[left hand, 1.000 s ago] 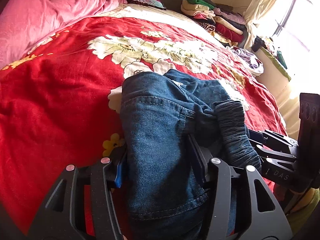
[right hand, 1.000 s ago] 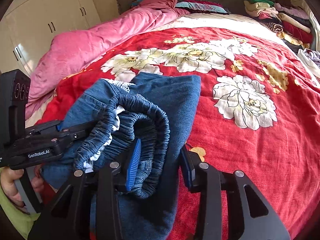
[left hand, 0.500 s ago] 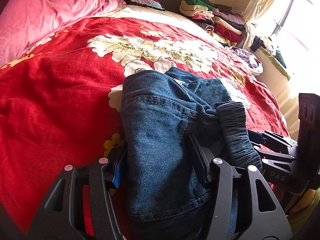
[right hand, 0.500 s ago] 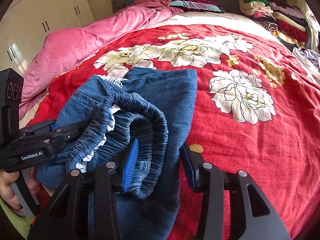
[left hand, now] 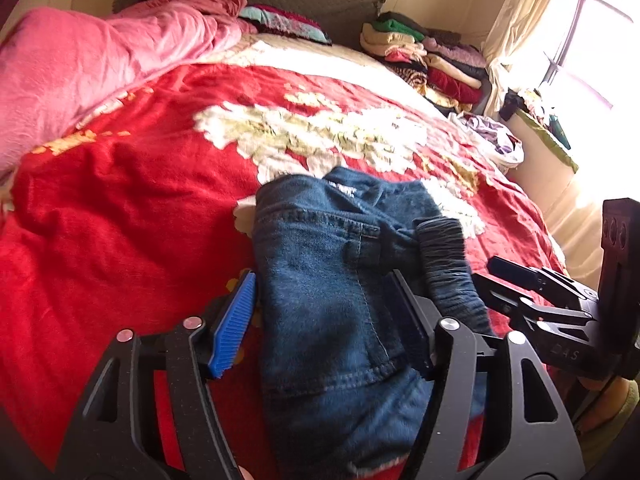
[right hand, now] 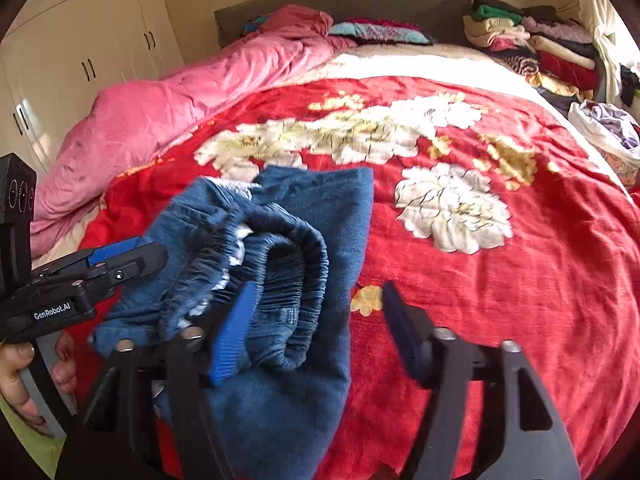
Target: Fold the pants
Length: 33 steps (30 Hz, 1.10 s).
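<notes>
The folded blue jeans (left hand: pixel 328 248) lie as a bundle on the red flowered blanket (left hand: pixel 120 220), their gathered elastic waistband (right hand: pixel 288 248) on top at the near right. My left gripper (left hand: pixel 320 312) straddles the bundle's left part. Its jaws are opening, and the blue pad (left hand: pixel 234 320) stands just off the denim. My right gripper (right hand: pixel 320 320) straddles the jeans (right hand: pixel 320 200) at the waistband. Its jaws are opening too, and the dark pad (right hand: pixel 404 328) hangs over bare blanket, well off the cloth. Each view shows the other gripper beside the jeans: the right gripper (left hand: pixel 494 276) and the left gripper (right hand: pixel 148 254).
A pink quilt (right hand: pixel 180 120) is heaped along the bed's left side. Folded clothes are stacked (right hand: pixel 532 48) at the far right by the headboard, and loose garments (right hand: pixel 608 124) lie at the right edge. A wardrobe (right hand: pixel 80 60) stands left, and a window (left hand: pixel 592 40) right.
Both pairs of jaws have spread, freeing the denim and the waistband they were pinching. Both grippers have drawn back and up a little. The jeans stay folded on the blanket.
</notes>
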### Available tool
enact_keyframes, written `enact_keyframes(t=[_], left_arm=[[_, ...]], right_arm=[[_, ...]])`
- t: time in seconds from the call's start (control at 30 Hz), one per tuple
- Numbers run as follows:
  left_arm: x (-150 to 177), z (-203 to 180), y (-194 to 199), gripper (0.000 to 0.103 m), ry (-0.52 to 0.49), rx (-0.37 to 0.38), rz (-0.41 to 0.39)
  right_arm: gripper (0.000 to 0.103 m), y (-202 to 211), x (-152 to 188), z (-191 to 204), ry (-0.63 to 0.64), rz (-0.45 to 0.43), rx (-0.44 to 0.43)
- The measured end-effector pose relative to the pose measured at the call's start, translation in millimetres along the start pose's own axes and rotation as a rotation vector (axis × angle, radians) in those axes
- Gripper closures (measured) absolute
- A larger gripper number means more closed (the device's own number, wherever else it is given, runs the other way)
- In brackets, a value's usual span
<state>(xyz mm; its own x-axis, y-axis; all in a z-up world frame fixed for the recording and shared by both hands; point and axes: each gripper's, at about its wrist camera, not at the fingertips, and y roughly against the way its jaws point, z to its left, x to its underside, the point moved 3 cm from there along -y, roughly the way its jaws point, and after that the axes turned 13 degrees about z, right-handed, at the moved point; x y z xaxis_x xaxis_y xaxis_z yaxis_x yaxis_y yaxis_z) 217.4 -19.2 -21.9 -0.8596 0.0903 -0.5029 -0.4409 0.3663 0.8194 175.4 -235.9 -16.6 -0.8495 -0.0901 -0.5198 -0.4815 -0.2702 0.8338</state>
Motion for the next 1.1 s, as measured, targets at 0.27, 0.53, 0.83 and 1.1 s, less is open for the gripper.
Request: enact_keyframes(t=[0.27, 0.53, 0.83, 1.1], left_arm=[[30, -4, 49, 0.02, 0.014, -0.034, -0.059], [71, -6, 74, 0.01, 0.042, -0.045, -0.043], [108, 4, 74, 0.01, 0.063, -0.103, -0.007], [116, 9, 62, 0.01, 0.067, -0.119, 0.027]], right_arm=[[0.009, 56, 23, 23, 0.052, -0.122, 0.005], [0.005, 89, 51, 37, 0.045, -0.172, 0.002], [0.005, 85, 85, 35, 0.022, -0.121, 0.03], [0.005, 75, 93, 34, 0.001, -0.091, 0.039]])
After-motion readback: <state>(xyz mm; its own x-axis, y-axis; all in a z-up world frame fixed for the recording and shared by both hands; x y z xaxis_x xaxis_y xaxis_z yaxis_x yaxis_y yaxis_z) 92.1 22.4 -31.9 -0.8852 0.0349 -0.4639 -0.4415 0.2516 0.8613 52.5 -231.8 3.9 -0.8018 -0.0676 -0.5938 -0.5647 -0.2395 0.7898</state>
